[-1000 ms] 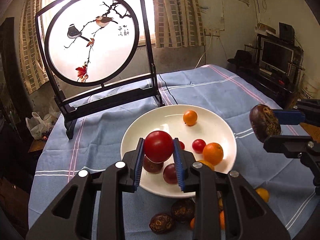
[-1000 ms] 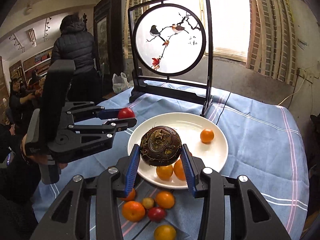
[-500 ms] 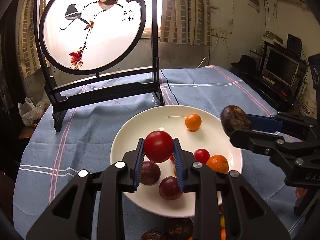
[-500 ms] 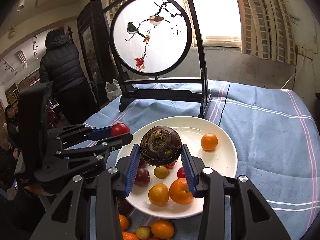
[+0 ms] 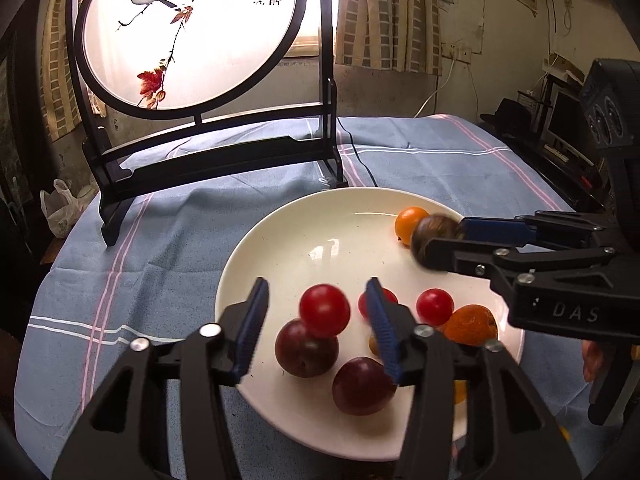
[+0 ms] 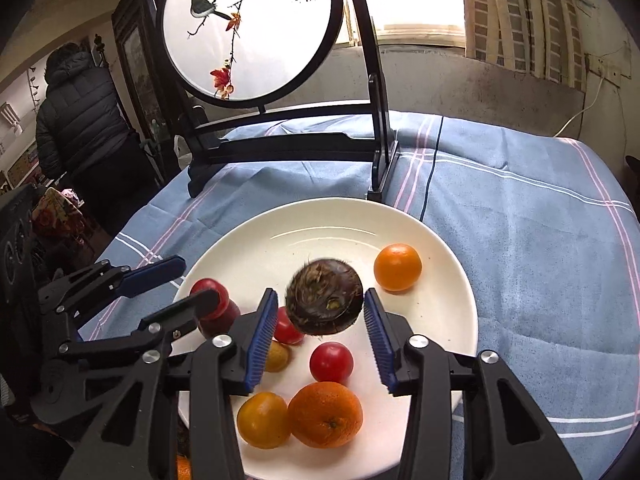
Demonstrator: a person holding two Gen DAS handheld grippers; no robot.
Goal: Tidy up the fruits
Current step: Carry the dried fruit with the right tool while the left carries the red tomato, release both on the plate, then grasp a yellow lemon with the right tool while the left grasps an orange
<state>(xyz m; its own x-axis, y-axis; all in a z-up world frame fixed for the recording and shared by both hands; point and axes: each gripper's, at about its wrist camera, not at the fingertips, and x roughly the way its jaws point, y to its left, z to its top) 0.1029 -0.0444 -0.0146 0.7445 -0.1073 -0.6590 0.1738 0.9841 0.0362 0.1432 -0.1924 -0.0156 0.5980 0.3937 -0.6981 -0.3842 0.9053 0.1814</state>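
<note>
A white plate [image 5: 304, 248] on the blue cloth holds plums, tomatoes and oranges. My left gripper [image 5: 316, 316] is open over its near side; a red tomato [image 5: 324, 310] sits blurred between the spread fingers, touching neither, just above a dark plum [image 5: 306, 350]. My right gripper [image 6: 320, 316] is open over the plate [image 6: 440, 320]; a brown hairy round fruit [image 6: 325, 302] is blurred between its fingers, free of both pads. That fruit shows at the right gripper's tips in the left wrist view [image 5: 434, 234], next to a small orange [image 5: 410, 224].
A black-framed round bird screen [image 5: 192, 32] stands behind the plate on the cloth-covered table [image 5: 132, 264]. A cable [image 5: 360, 164] runs past its foot. A person in a dark jacket [image 6: 84, 120] stands beyond the table's left side. More fruit [image 6: 184, 470] lies on the cloth below the plate.
Both grippers moved forward and down over the plate and opened. The red tomato and the brown fruit left the pads and are dropping toward the plate.
</note>
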